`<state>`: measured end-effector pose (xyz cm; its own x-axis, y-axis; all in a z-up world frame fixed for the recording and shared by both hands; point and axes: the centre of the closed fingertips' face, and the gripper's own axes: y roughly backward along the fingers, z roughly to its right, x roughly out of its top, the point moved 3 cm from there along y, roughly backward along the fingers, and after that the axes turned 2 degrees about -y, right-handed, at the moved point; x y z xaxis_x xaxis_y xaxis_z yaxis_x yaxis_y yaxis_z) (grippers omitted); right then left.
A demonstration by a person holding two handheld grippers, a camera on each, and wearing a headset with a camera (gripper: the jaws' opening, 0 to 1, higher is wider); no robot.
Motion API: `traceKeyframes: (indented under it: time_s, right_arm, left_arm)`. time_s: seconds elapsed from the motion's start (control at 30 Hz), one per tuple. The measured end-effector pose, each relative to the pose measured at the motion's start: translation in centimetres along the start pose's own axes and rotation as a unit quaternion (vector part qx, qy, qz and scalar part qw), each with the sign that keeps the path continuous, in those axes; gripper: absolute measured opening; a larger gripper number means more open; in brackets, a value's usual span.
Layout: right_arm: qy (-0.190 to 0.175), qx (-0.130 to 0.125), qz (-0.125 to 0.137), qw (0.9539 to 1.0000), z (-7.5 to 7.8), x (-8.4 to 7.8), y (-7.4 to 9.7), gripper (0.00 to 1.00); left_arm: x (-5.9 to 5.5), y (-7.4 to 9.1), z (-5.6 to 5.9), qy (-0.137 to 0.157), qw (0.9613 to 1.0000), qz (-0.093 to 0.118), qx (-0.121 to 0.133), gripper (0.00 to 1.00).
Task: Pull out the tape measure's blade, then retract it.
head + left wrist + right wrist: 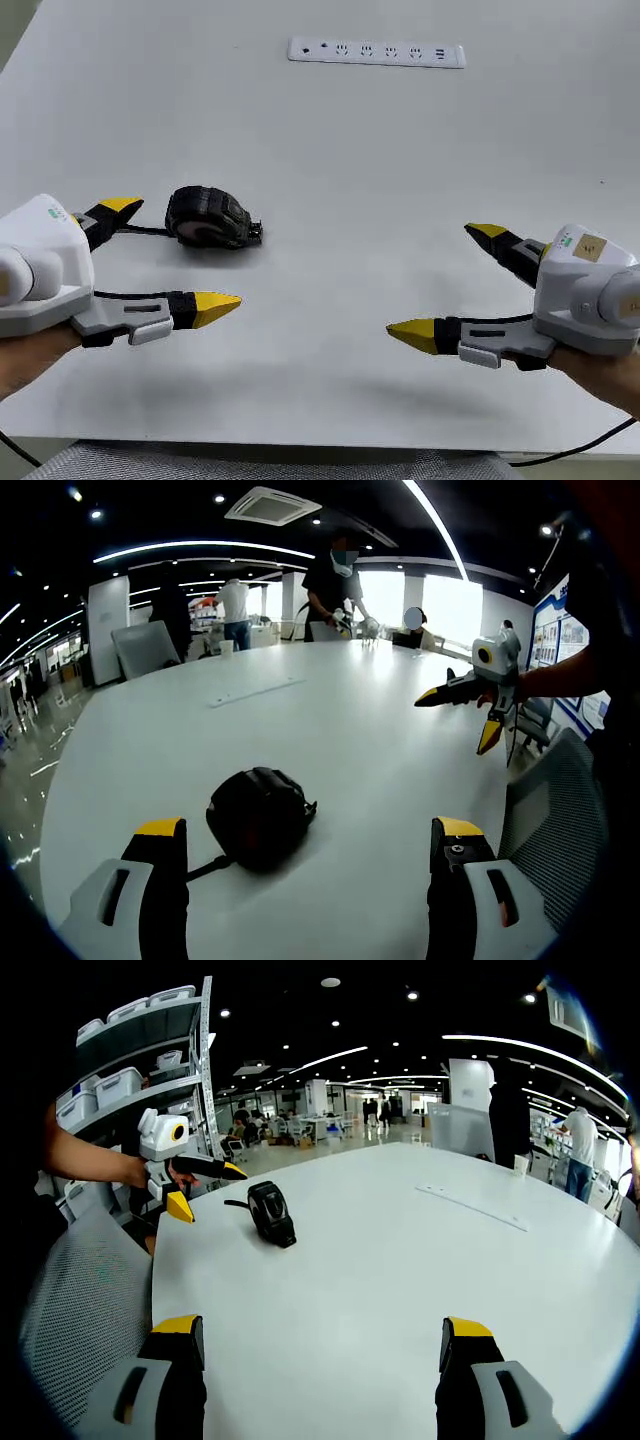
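Tape measure point(210, 217) sits on bench point(360, 140), centre-left of frame. Left gripper point(182, 252) fingers wide near it. Right gripper point(435, 280) fingers wide, lower right.

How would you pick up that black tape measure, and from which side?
Probably by the rounded black case of the tape measure, clamped across its flat sides by the left gripper, which is open and closest, coming in from the left. The blade end points right, toward the open right gripper, so that end stays free to pull.
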<state>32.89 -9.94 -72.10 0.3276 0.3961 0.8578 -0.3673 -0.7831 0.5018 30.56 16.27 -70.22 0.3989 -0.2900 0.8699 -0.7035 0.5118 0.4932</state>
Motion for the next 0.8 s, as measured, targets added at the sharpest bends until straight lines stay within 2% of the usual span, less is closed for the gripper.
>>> traceKeyframes:
  time_s: [0.8]
  right_arm:
    - [0.023,0.039,-0.019,0.9988,0.9,0.4,-2.3,0.98]
  left_arm:
    - [0.2,-1.0,-2.0,-0.031,0.9988,-0.029,-0.025,0.98]
